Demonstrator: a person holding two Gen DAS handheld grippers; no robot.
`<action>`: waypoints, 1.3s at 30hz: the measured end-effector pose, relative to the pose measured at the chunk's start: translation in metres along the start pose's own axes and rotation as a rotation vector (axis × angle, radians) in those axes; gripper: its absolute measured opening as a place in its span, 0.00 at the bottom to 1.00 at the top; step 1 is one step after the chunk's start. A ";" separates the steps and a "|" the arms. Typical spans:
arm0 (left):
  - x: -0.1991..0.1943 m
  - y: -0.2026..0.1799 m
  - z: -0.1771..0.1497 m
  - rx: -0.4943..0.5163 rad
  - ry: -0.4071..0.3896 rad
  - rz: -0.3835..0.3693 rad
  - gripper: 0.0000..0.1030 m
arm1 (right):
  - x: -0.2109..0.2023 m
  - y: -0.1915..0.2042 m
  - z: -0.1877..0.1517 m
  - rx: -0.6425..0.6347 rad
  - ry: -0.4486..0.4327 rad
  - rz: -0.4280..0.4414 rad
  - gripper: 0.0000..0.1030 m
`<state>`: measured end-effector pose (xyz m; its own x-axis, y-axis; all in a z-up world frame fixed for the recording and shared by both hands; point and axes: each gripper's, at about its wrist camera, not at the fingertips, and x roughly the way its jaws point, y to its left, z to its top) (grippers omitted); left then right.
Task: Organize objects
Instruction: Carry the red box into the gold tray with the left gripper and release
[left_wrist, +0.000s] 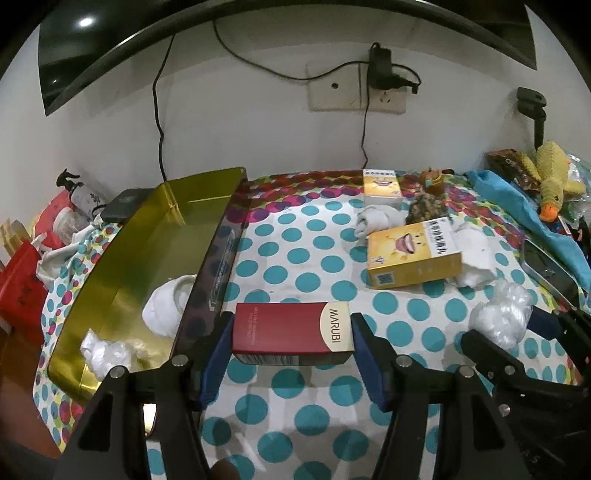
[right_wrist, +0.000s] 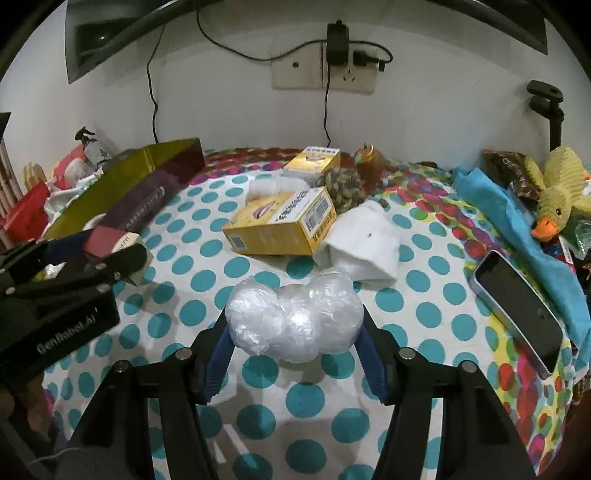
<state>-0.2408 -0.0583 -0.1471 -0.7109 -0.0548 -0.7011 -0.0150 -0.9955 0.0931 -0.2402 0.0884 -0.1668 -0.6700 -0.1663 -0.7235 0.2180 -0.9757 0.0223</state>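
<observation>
My left gripper (left_wrist: 291, 325) is shut on a red and cream MARUBI box (left_wrist: 291, 330) and holds it just above the dotted cloth, right of the gold tray (left_wrist: 147, 236). The tray holds a white sock roll (left_wrist: 166, 306) and a crumpled plastic bag (left_wrist: 107, 352). My right gripper (right_wrist: 293, 332) is shut on a crumpled clear plastic bag (right_wrist: 293, 319), which also shows in the left wrist view (left_wrist: 500, 315). The left gripper with the box appears at the left of the right wrist view (right_wrist: 110, 243).
Two yellow boxes (right_wrist: 280, 225) (right_wrist: 314, 162), white socks (right_wrist: 365, 243), a speckled ball (right_wrist: 341, 186) and a brown figurine (right_wrist: 369, 158) lie beyond. A phone (right_wrist: 517, 306), a blue cloth (right_wrist: 517, 229) and a duck plush (right_wrist: 554, 199) sit at the right. Clutter lies left of the tray.
</observation>
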 end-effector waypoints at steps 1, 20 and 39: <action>-0.004 -0.001 0.000 0.002 -0.007 0.000 0.61 | -0.004 0.000 0.000 0.001 -0.005 -0.002 0.57; -0.028 0.084 0.001 -0.135 -0.041 0.115 0.61 | -0.037 0.044 0.000 -0.072 -0.040 0.027 0.57; 0.001 0.158 -0.008 -0.231 0.028 0.192 0.61 | -0.022 0.065 -0.009 -0.109 0.002 0.041 0.58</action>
<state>-0.2384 -0.2161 -0.1384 -0.6653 -0.2430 -0.7059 0.2807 -0.9576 0.0651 -0.2049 0.0296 -0.1558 -0.6579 -0.2052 -0.7246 0.3209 -0.9468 -0.0233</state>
